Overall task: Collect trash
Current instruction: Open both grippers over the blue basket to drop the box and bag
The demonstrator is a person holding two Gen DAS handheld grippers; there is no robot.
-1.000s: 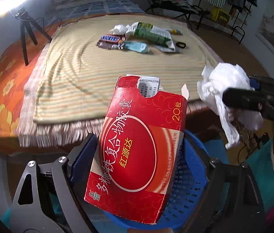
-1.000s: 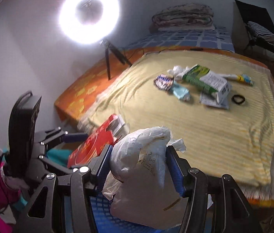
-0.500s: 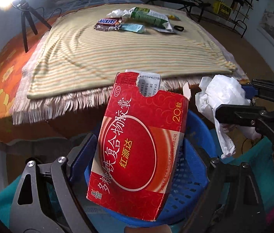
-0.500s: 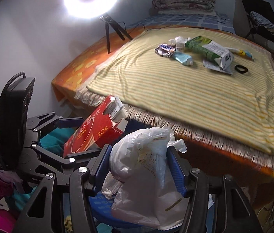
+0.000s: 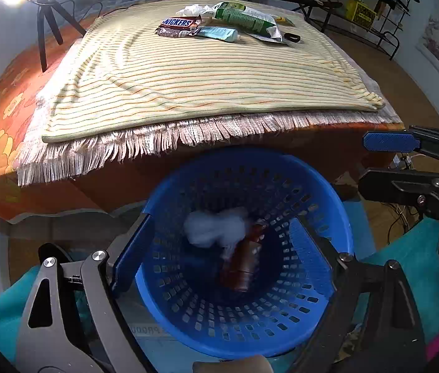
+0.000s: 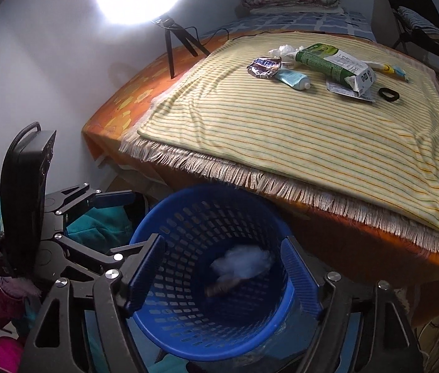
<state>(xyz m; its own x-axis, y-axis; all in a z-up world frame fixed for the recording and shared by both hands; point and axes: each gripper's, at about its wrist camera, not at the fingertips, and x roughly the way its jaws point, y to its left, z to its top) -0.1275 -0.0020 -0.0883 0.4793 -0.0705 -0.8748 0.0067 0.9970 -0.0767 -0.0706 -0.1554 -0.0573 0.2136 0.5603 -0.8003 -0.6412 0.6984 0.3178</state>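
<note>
A blue perforated basket stands on the floor by the bed's near edge; it also shows in the right wrist view. Inside lie a white plastic bag and a red box, both blurred; the bag also shows in the right wrist view. My left gripper is open and empty over the basket. My right gripper is open and empty over it too. On the striped blanket lie a Snickers wrapper, a tube, a green carton and crumpled tissue.
A black hair tie and a foil sachet lie by the carton. A ring light on a tripod stands at the bed's far left. A chair and a rack stand beyond the bed. Teal cloth covers the floor.
Both grippers have opened. The red box has dropped from the left gripper and the white bag from the right gripper into the blue basket.
</note>
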